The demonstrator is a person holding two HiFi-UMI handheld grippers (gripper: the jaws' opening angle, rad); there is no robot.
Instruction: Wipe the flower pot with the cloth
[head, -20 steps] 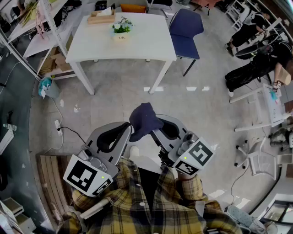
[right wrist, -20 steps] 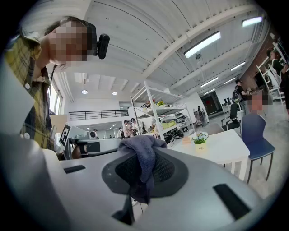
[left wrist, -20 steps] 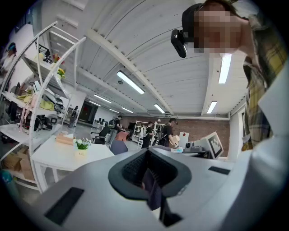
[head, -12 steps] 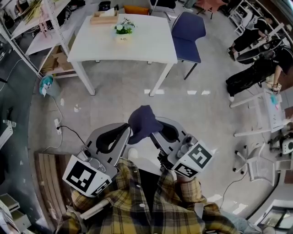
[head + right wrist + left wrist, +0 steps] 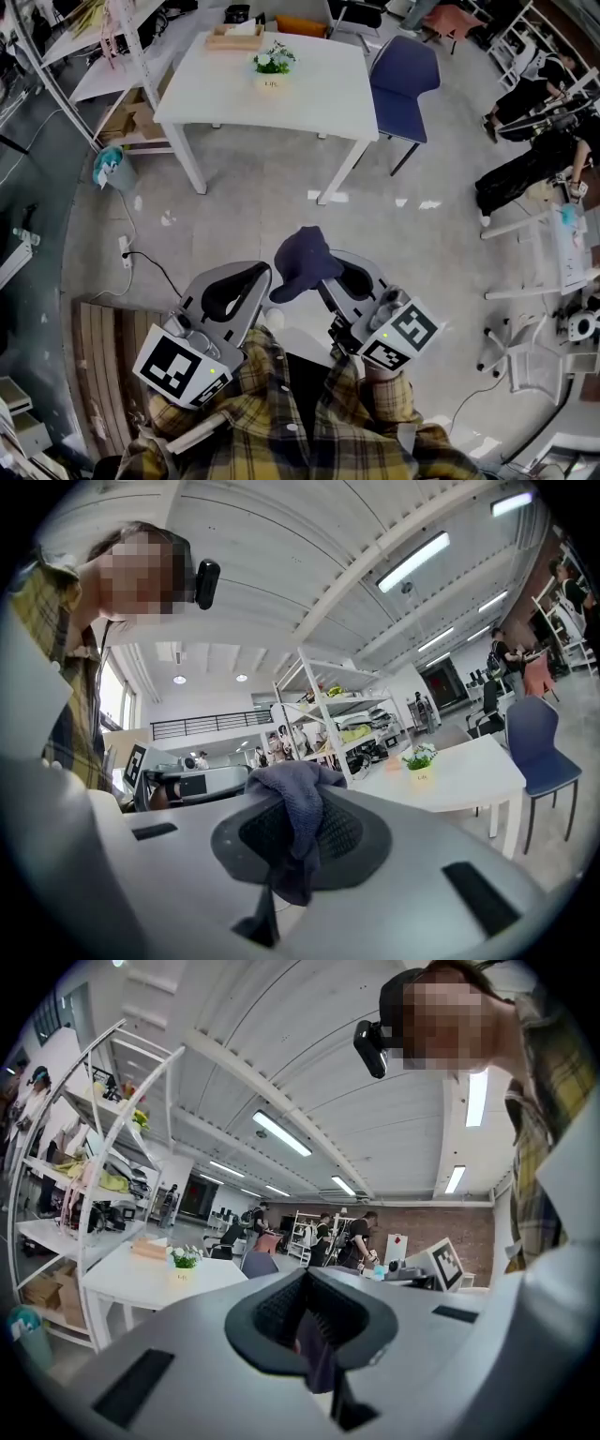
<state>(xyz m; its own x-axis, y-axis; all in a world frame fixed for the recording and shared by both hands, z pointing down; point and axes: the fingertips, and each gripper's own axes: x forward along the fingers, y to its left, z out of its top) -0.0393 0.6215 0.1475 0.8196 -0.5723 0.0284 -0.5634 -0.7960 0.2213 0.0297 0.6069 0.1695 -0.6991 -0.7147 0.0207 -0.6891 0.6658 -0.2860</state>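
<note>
A small flower pot with white blooms stands near the far edge of a white table, well ahead of me across open floor. It also shows small in the left gripper view and in the right gripper view. A dark blue cloth hangs bunched from my right gripper, whose jaws are shut on the cloth. My left gripper is held level beside it, shut with nothing gripped. Both are close in front of my body.
A blue chair stands at the table's right end. A wooden tray lies at its far left corner. Shelving, a teal bin and a floor cable are on the left. Seated people and desks are on the right.
The table and pot have slid a little right and lower in the head view. Both grippers keep their pose, and the cloth stays in the right one.
</note>
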